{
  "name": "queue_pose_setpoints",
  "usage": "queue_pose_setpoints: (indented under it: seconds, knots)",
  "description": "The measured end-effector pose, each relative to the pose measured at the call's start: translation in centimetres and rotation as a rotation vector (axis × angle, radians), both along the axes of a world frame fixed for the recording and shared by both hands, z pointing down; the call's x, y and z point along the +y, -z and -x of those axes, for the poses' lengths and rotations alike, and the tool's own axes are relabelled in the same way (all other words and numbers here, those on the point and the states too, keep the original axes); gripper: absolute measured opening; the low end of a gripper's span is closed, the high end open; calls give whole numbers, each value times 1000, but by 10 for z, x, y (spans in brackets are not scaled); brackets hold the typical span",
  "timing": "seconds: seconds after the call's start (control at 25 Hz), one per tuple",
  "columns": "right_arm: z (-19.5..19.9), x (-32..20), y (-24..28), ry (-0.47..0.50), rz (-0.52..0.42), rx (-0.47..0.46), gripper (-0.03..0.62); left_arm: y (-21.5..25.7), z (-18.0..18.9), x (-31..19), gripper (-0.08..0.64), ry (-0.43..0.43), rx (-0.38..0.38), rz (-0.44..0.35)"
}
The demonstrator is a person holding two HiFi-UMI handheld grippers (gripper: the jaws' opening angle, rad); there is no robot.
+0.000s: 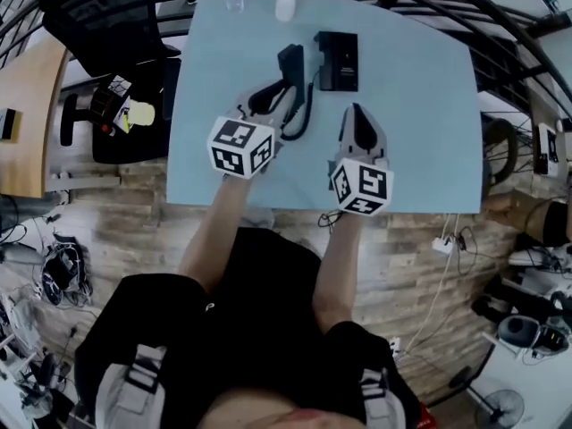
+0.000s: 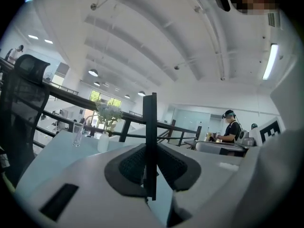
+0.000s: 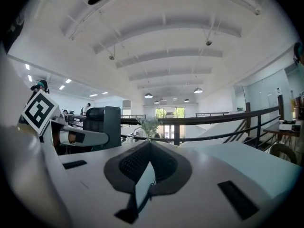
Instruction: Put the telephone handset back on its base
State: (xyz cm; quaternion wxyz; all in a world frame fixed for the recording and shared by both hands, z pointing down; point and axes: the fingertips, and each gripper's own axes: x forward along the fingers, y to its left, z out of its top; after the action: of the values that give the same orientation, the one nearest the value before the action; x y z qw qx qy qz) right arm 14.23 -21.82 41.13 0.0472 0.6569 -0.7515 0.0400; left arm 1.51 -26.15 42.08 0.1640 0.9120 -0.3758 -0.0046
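Two-jaw left gripper (image 1: 280, 95) pinching black telephone handset (image 1: 291, 63) over pale blue worktop (image 1: 420, 105); right gripper (image 1: 356, 112) pressed together near black rectangular base (image 1: 338, 61).

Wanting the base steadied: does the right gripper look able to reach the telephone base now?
Probably yes: the right gripper is empty and only bare table lies between it and the base.

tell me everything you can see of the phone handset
The handset is black, long and plastic-looking. The left gripper is shut on it. In the left gripper view it shows edge-on as a thin dark slab between the jaws. A dark cord loops from it. It is over the pale blue table, left of the base, not on it.
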Motion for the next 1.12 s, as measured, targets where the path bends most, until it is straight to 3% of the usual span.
queue_pose_setpoints:
  seconds: [0.2,0.72,1.12]
  knots:
    - [3,-24,-24,-11,73,24,-6,-28,0,-14,64,-36,22,69]
    - [12,-64,-9,35,59,36,-6,-31,-6,-42,64,-57,36,85]
    - [-29,-59,-43,12,129,16,-6,-58,-43,-42,64,-123,33,151]
